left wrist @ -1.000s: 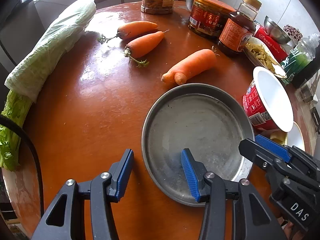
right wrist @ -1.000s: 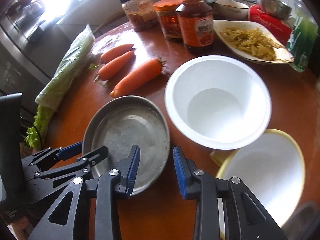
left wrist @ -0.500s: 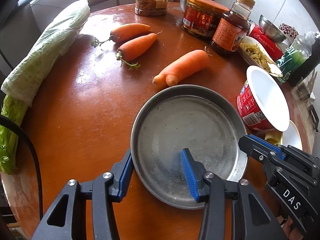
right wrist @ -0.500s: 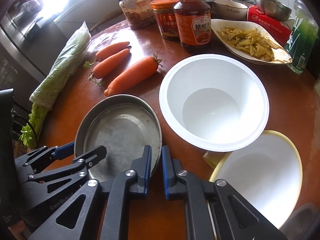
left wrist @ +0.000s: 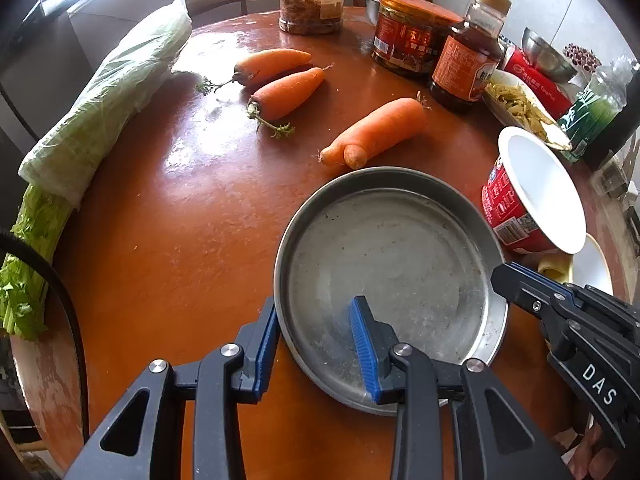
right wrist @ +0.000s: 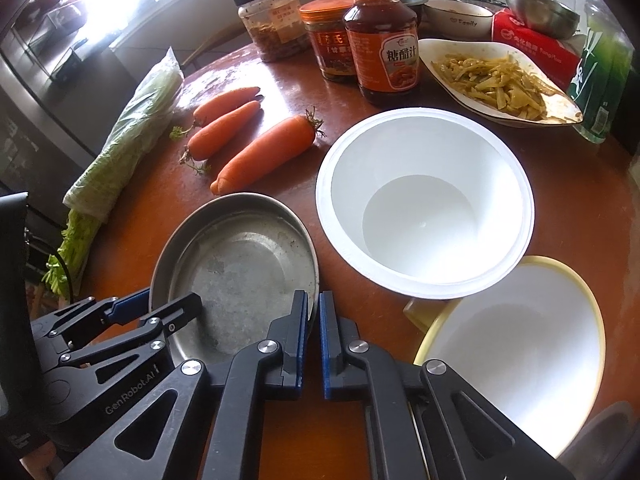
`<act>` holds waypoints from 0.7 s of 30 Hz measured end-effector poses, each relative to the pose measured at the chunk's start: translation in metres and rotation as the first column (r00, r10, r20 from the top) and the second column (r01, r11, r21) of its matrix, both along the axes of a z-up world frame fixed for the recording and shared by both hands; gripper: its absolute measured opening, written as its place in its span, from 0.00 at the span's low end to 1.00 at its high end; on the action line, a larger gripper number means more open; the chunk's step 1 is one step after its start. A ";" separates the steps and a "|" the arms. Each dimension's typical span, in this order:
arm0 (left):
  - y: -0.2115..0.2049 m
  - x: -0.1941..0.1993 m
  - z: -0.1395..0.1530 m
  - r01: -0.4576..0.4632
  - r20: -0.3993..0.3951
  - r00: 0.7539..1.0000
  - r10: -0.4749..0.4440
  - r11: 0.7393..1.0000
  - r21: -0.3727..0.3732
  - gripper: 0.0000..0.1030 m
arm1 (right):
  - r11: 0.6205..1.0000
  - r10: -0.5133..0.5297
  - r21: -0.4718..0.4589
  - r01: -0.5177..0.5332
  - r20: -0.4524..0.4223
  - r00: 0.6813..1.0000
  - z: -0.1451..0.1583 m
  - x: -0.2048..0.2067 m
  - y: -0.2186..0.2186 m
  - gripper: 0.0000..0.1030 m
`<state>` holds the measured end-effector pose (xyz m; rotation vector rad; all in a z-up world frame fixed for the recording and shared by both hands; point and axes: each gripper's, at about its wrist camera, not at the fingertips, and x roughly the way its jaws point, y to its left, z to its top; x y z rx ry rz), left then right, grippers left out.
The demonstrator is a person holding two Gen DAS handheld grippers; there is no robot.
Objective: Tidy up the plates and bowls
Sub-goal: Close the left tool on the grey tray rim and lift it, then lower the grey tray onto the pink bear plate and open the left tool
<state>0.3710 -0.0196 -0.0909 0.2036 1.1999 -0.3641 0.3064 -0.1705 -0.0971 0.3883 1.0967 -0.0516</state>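
Table (left wrist: 200, 208) — 3 carrots (left wrist: 376, 132); 1 pan (left wrist: 384, 264)

Round wooden table (left wrist: 192, 216) — bright window (right wrist: 120, 4).

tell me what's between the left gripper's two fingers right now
In the left wrist view, the near rim of the metal plate sits between the left gripper fingers: one outside, one inside.

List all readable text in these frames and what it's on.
"糖醋汁": sauce bottle label.
"Family": white ceramic bowl.
"DAS": right gripper body.
"GenRobot.AI": left gripper body.
Red tissue pack, orange-lid jar, clear jar, noodle cup: print too blurred.
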 end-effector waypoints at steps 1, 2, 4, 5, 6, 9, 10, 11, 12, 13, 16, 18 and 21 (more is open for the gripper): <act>0.001 -0.001 0.001 0.001 0.000 1.000 -0.001 1.000 -0.002 0.35 | 1.000 0.002 -0.001 -0.002 0.003 1.000 0.002 -0.001 0.001 0.06; 0.002 -0.002 0.003 0.000 0.004 1.000 0.000 1.000 -0.004 0.35 | 1.000 0.002 -0.001 -0.002 0.005 1.000 0.003 -0.002 0.002 0.06; 0.004 -0.005 0.007 0.000 0.010 1.000 0.000 1.000 -0.001 0.35 | 1.000 0.004 -0.003 -0.004 0.010 1.000 0.005 -0.004 0.004 0.06; 0.005 -0.006 0.008 0.001 0.011 1.000 -0.001 1.000 0.001 0.35 | 1.000 0.004 -0.003 -0.004 0.013 1.000 0.007 -0.005 0.005 0.06; 0.006 -0.008 0.010 0.000 0.012 1.000 0.000 1.000 0.001 0.35 | 1.000 0.003 0.000 -0.003 0.018 1.000 0.009 -0.007 0.006 0.06; 0.012 -0.015 0.015 -0.008 0.011 1.000 0.008 1.000 -0.007 0.35 | 1.000 0.007 0.004 -0.008 0.029 1.000 0.015 -0.010 0.009 0.06; 0.014 -0.017 0.016 -0.011 0.008 1.000 0.011 1.000 -0.010 0.35 | 1.000 0.013 0.003 -0.014 0.033 0.999 0.018 -0.013 0.011 0.06; 0.017 -0.020 0.019 -0.017 0.005 1.000 0.017 1.000 -0.018 0.35 | 1.000 0.017 0.003 -0.017 0.039 0.999 0.021 -0.016 0.013 0.06; 0.021 -0.024 0.022 -0.022 0.003 1.000 0.023 0.999 -0.030 0.35 | 1.000 0.019 0.002 -0.019 0.047 0.999 0.024 -0.019 0.015 0.06; 0.023 -0.028 0.025 -0.024 0.007 1.000 0.024 0.999 -0.035 0.35 | 1.000 0.026 -0.007 -0.026 0.048 0.998 0.027 -0.023 0.018 0.06; 0.033 -0.044 0.035 -0.032 0.039 0.999 0.033 0.999 -0.021 0.35 | 0.999 0.042 0.001 -0.042 0.061 0.997 0.032 -0.033 0.026 0.06; 0.039 -0.053 0.040 -0.039 0.052 0.998 0.040 0.999 -0.020 0.35 | 0.999 0.052 0.007 -0.053 0.068 0.996 0.036 -0.043 0.033 0.06; 0.050 -0.072 0.048 -0.047 0.067 0.997 0.048 0.999 -0.015 0.35 | 0.998 0.068 0.002 -0.068 0.083 0.994 0.043 -0.054 0.040 0.06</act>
